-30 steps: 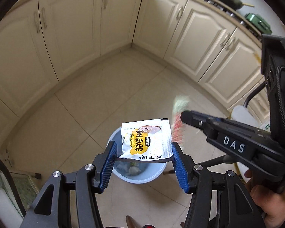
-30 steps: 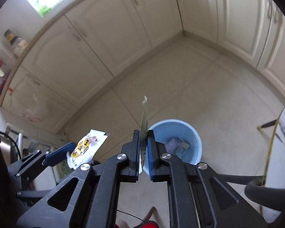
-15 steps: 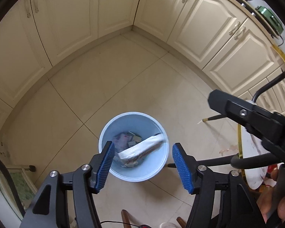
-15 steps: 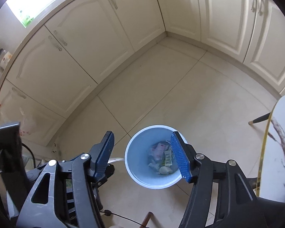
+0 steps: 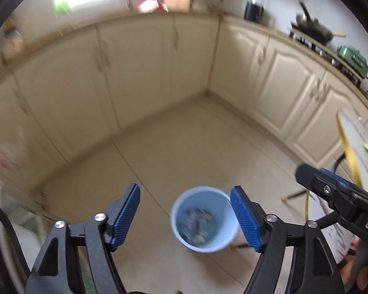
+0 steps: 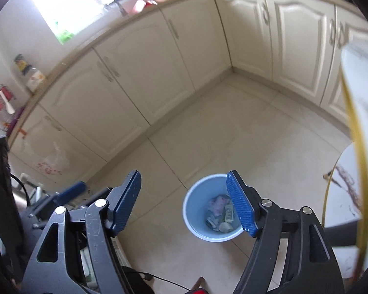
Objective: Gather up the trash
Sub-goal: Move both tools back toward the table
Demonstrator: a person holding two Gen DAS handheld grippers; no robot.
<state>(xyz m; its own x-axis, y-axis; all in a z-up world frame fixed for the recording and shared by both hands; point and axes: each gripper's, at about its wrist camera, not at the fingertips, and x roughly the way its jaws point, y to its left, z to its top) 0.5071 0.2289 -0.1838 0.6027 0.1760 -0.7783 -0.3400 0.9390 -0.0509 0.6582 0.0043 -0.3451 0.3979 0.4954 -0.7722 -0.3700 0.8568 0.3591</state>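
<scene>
One round light-blue plastic bin (image 6: 209, 214) is seen on glossy beige floor tiles (image 6: 245, 132), crumpled wrappers (image 6: 219, 210) heaped inside. Left gripper (image 5: 185, 216) and right gripper (image 6: 184, 202), ribbed blue pads, have just been opening; jaws apart, nothing between. Bare floor is left around the bin; two cream cabinet runs (image 6: 144, 68) meet behind it.

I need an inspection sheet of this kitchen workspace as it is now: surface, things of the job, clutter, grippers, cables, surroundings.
Surface: tiled floor, pale, bare around the bin.
Job's things: blue bin upright on the floor, wrappers inside.
Clutter: nothing seen on the floor.
Grippers: left gripper and right gripper both open, jaws have just been opening, nothing between them.
Cables: thin black cable at the bottom edge.
Surroundings: cream cabinets, white table at right, stove.
</scene>
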